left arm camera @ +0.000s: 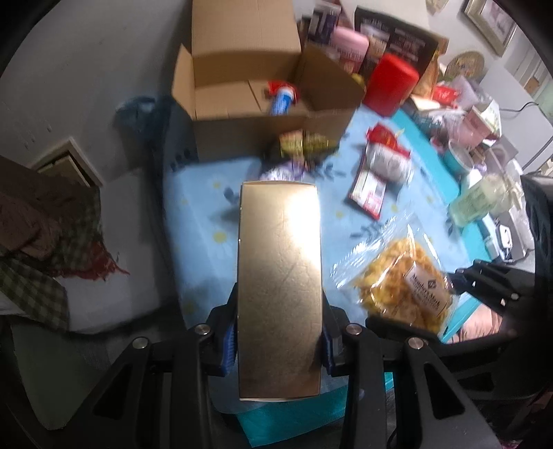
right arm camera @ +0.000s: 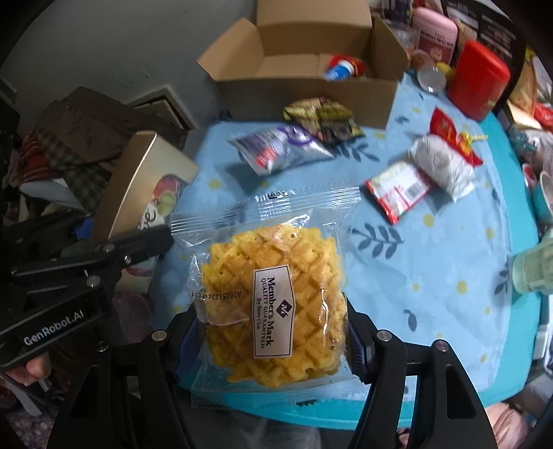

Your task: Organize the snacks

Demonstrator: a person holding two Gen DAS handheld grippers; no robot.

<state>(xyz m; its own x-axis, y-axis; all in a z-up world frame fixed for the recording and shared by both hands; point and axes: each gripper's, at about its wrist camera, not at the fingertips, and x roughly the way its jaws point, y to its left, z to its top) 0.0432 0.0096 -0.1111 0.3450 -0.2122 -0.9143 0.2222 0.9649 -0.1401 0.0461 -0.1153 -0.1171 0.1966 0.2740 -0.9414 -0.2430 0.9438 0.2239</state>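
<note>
Gold card fills the near middle of the left wrist view: a long gold box (left arm camera: 280,293) is clamped between the blue pads of the left claw (left arm camera: 280,349), one pad pressed on each long side, the box lifted clear above the desk (left arm camera: 207,214). From the right wrist view the same box shows at the left edge, tilted, with a fruit picture on its side face.

The right claw (right arm camera: 269,342) grips a clear bag of yellow waffle-patterned biscuits (right arm camera: 273,297), its pads pinching the bag's two sides; a white label with dark print runs down the middle of the bag. The bag hangs just beside the gold box, the two claws close together.

Below them lies a pale blue cloth with daisies and dark leaves (right arm camera: 432,262), spread over the turquoise desk. Further out on the cloth rest a silver and purple pouch (right arm camera: 276,148), and behind it, touching it, a dark green and gold packet (right arm camera: 325,117). To the right a red and white flat packet (right arm camera: 397,193) lies partly under a white wrapped roll with a red end (right arm camera: 446,162).

At the far edge of the desk stands an open cardboard box (right arm camera: 304,89), flaps up, with a blue, white and red packet (right arm camera: 342,69) lying inside. Right of the box stand a red container (right arm camera: 480,79) and, behind it, a pink tub (right arm camera: 435,31), among blurred clutter.
</note>
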